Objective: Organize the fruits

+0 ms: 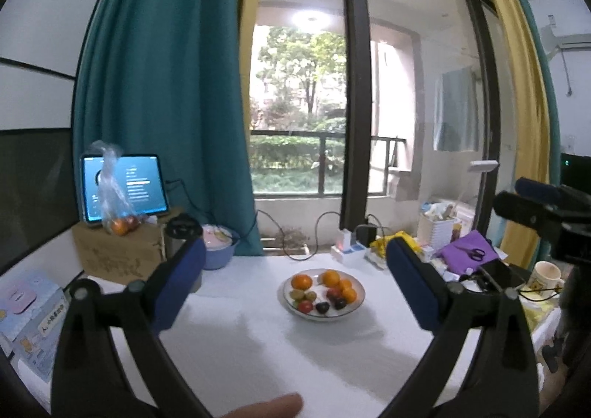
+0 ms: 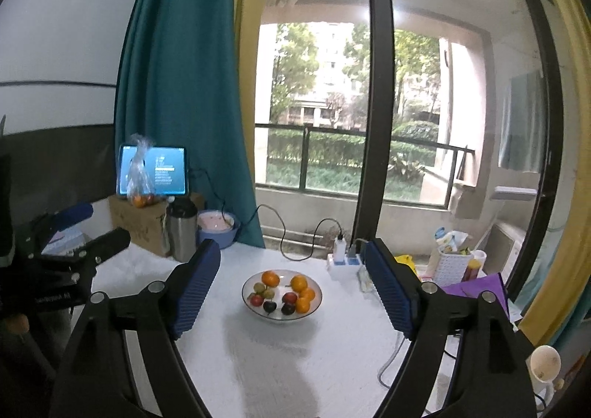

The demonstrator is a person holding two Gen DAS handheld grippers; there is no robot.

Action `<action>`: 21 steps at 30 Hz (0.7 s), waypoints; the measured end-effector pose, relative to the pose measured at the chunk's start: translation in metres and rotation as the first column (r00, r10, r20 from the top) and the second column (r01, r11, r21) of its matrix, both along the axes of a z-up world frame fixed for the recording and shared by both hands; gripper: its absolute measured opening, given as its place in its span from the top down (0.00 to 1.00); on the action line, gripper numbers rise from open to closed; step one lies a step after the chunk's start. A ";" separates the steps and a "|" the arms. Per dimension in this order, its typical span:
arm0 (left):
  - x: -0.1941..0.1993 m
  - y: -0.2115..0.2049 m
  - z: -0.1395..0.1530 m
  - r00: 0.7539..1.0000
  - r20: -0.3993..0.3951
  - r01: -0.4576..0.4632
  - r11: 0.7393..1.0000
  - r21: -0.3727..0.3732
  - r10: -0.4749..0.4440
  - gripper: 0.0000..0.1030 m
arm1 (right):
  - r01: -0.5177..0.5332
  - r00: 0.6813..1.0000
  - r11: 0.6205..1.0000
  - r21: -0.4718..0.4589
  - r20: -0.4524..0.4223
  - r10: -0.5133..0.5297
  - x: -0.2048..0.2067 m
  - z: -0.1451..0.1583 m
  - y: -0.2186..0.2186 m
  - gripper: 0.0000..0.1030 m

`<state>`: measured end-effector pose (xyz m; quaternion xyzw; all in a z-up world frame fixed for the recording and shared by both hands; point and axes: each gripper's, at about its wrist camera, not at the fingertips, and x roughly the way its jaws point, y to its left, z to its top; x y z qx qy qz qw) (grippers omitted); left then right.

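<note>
Handling the fruits calls for light pressure: the oranges look firm and round and may roll, while the dark plums appear softer and easily bruised. They sit in a shallow white bowl at mid-bench. Both the left gripper and right gripper hover with jaws spread wide, empty. Grip each fruit across its widest part.

White bowl mid-table, holding oranges, plums, green fruits.

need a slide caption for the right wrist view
Open right tongs frame a white bowl of oranges and dark plums on a white table by the window.
</note>
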<state>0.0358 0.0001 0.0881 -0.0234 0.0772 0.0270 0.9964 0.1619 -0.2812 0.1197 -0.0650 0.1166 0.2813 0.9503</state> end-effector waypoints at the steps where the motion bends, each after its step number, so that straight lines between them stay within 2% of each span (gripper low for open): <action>1: -0.001 0.000 0.000 1.000 0.007 0.005 1.000 -0.004 -0.005 0.04 | 0.002 1.000 1.000 0.004 0.003 -0.002 -0.001 0.001 -0.002 0.19; 10: -0.003 -0.003 -0.013 0.999 0.037 0.017 0.998 -0.064 -0.015 0.04 | 0.024 0.999 1.000 0.008 -0.025 -0.024 0.004 -0.017 -0.004 0.19; 21: 0.005 -0.003 -0.024 1.000 -0.010 0.020 0.996 -0.084 -0.021 0.04 | 0.018 0.997 1.000 -0.007 -0.068 -0.018 0.013 -0.034 0.001 0.19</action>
